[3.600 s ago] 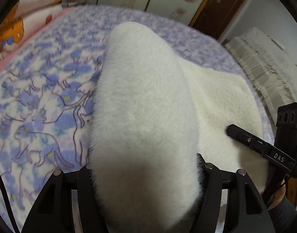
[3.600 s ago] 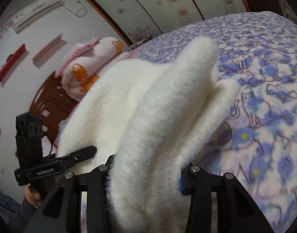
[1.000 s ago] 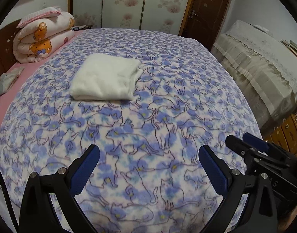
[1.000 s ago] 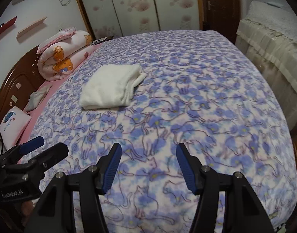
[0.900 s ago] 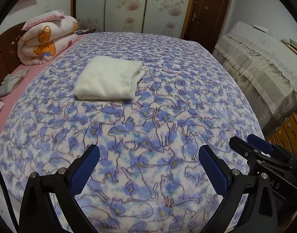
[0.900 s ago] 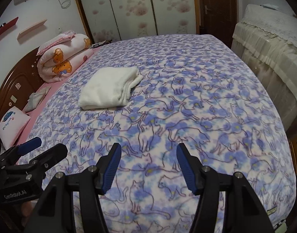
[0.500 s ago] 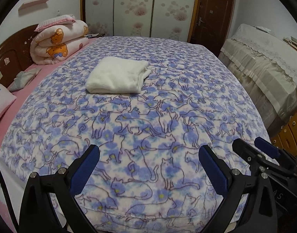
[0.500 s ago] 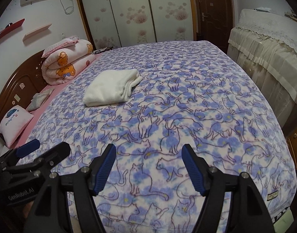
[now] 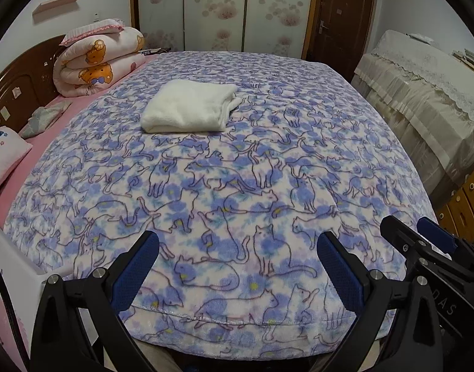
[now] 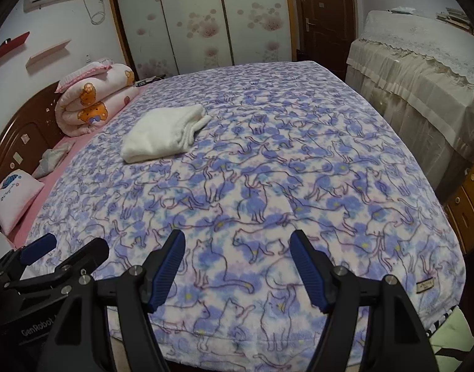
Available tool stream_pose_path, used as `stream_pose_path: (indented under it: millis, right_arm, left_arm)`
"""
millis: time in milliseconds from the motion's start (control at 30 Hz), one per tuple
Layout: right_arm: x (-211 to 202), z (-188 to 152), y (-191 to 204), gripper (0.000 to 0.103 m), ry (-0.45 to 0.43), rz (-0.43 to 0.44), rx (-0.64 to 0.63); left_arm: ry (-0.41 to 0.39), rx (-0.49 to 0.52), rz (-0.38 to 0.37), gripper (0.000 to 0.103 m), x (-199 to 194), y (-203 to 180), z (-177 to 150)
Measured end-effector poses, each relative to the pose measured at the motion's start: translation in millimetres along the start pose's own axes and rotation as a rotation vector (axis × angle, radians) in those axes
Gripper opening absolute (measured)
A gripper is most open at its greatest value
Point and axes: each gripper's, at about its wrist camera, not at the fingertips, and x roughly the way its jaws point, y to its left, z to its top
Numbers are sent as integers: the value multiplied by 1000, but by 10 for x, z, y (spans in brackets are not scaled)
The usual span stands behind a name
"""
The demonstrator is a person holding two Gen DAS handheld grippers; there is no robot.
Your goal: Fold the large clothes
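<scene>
A: How are the fingers set?

B: The left gripper (image 9: pixel 237 260) is spread wide with nothing between its blue pads (image 9: pixel 340 266). The right gripper (image 10: pixel 238 263) has just been opening, and it is released too, holding nothing. Both hang over the near edge of the cat-print blanket (image 9: pixel 268 161), not touching it.

A: And the garment?

B: The white fleece garment (image 9: pixel 188 111) lies folded into a thick rectangle with layered edges at one end. It sits on the blanket's far half, near the rolled bear-print quilt (image 9: pixel 97 62).
</scene>
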Motion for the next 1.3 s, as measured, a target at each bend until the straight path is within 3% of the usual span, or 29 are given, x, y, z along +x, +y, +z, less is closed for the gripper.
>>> stream_pose_path:
  millis: [267, 1300]
  right_arm:
    - [51, -109, -82, 70, 28, -32, 41]
    - [251, -166, -122, 70, 67, -66, 56]
  left_arm:
    - [-6, 37, 44, 101, 30, -94, -33]
    - [66, 22, 51, 101, 288, -116, -64]
